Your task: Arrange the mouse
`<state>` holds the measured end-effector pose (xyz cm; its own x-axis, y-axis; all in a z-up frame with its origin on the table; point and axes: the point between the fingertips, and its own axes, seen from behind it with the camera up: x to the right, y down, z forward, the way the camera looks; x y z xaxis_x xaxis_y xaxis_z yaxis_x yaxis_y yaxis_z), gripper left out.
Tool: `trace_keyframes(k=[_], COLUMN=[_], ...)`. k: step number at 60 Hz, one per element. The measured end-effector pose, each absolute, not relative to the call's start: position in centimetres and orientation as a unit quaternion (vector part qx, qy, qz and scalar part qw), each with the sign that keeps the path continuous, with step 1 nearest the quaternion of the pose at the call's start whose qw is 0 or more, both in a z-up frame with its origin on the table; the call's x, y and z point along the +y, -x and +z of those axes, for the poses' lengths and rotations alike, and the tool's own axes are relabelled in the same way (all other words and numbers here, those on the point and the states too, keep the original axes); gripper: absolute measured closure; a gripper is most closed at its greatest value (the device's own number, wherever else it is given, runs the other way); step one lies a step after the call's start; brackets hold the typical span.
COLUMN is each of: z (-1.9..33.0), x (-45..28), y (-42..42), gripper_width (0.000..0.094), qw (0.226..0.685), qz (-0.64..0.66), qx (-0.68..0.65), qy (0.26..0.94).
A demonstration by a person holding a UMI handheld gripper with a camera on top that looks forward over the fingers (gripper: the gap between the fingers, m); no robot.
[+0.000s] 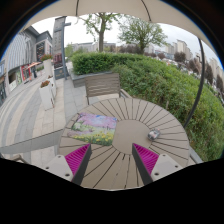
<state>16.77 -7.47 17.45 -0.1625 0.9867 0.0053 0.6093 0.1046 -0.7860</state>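
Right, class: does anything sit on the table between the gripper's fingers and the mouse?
Nothing visible does. The gripper is open above the round slatted table, and the mouse lies beyond the fingers, with only bare slats between. The colourful mat lies off to the other side, apart from the mouse.

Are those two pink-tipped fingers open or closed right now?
Open: the gripper shows bare round slatted table between its pink pads, holding nothing; the mouse lies ahead.
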Motion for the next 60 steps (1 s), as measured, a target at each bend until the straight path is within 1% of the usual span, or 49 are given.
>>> trace_keyframes(k=[2, 3, 4, 7, 8, 12, 26, 31, 37, 50, 56, 60], z=[17.0, 15.8, 16.3, 14.9, 15.2, 13.9, 10.0, 8.7, 7.2, 2.5, 1.2, 0.5], x=[-6.3, -6.1, -4.5, -3.1, -1.7, 0.7, 6.9, 8.3, 9.3, 11.0, 10.9, 11.4], y=[-16.5, -16.1, -16.4, -15.7, -16.2, -15.7, -14.0, -12.0, -9.5, -3.9, -1.5, 0.1], gripper_width=[0.01, 0.0101, 0.0101, 0.01, 0.01, 0.0097, 0.0088, 0.0088, 0.0089, 0.0093, 0.0093, 0.0096], qw=[0.29, 0.294, 0.294, 0.301, 0.301, 0.308, 0.333, 0.354, 0.365, 0.367, 0.357, 0.36], qz=[0.329, 0.326, 0.324, 0.316, 0.314, 0.303, 0.297, 0.299, 0.308, 0.308, 0.316, 0.313], qx=[-0.678, -0.673, -0.67, -0.658, -0.656, -0.645, -0.619, -0.612, -0.605, -0.6, -0.599, -0.6], qy=[0.59, 0.595, 0.599, 0.613, 0.617, 0.631, 0.646, 0.641, 0.637, 0.641, 0.643, 0.642])
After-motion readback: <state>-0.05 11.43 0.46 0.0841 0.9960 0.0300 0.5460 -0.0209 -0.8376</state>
